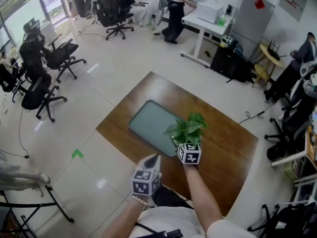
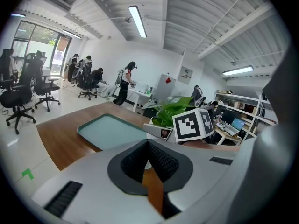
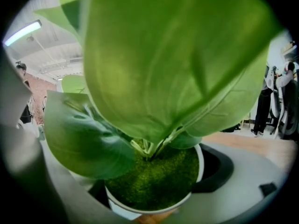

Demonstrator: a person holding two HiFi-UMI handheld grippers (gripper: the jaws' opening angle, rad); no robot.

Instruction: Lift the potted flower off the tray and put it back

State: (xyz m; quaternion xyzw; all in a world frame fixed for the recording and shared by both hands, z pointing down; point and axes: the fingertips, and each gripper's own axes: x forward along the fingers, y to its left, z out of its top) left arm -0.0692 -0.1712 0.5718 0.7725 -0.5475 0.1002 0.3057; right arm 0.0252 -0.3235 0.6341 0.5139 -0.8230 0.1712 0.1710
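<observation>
right gripper (image 1: pixel 188 144): fingers pinching potted flower (image 3: pixel 154 183) (head view shows leaves only) | left gripper (image 2: pixel 148 146): fingers pressed together

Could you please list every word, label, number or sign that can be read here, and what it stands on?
No text here can be read.
Black-and-white square markers on the left hand-held gripper and the right hand-held gripper: patterns only, no letters.
Red diamond label on the tall grey metal cabinet: too small to read.
White framed wall notice: too small to read.
</observation>
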